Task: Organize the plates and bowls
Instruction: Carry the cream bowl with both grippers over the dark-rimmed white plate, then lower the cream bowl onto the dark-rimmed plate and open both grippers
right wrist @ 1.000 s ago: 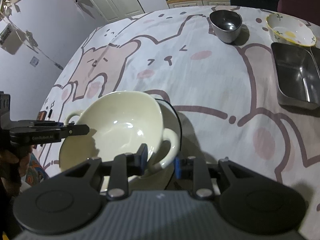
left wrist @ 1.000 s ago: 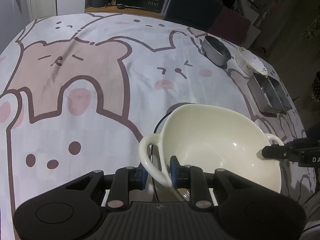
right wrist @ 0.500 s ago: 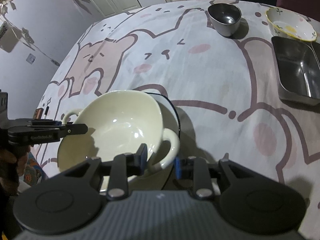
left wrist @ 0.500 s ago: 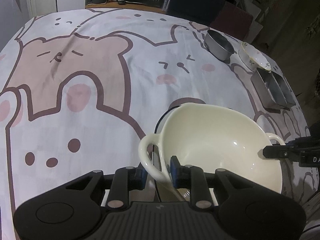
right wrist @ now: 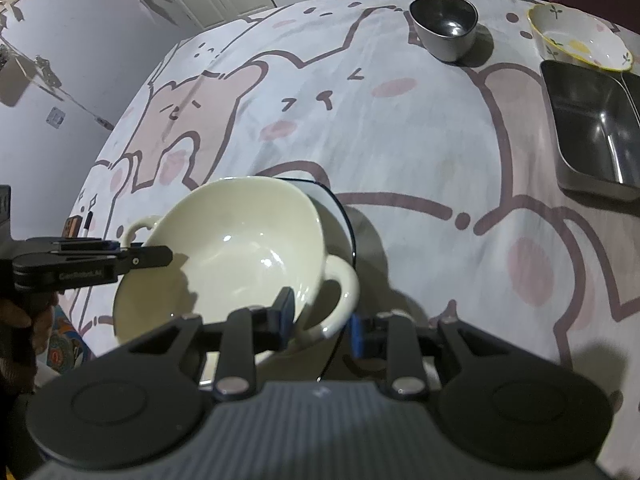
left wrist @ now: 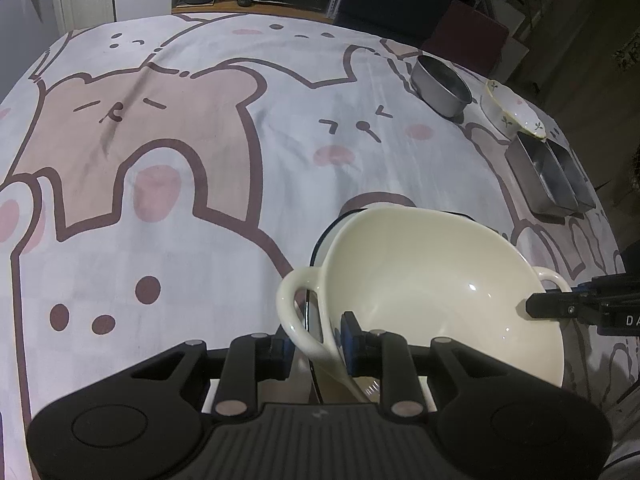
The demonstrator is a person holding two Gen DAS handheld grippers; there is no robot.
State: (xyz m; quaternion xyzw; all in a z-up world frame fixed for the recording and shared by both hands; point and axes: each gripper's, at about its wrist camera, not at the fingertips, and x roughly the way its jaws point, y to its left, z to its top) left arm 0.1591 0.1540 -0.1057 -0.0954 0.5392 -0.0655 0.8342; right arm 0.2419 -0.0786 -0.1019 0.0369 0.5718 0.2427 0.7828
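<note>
A cream two-handled bowl (left wrist: 440,300) (right wrist: 240,252) hangs tilted just above a white plate with a dark rim (right wrist: 345,216) (left wrist: 316,248), which lies on the bear-print tablecloth. My left gripper (left wrist: 316,344) is shut on the bowl's left handle (left wrist: 292,312); it also shows from the side in the right wrist view (right wrist: 148,258). My right gripper (right wrist: 322,322) is shut on the opposite handle (right wrist: 344,296), one pad inside the rim and one outside the loop. Its tip shows at the bowl's far edge in the left wrist view (left wrist: 560,308). The bowl hides most of the plate.
At the far right of the table stand a steel bowl (right wrist: 444,28) (left wrist: 440,84), a small flowered bowl (right wrist: 580,36) (left wrist: 512,110) and steel trays (right wrist: 592,120) (left wrist: 548,176). A hand (right wrist: 16,320) holds the left gripper. Small items (right wrist: 76,226) lie at the table's left edge.
</note>
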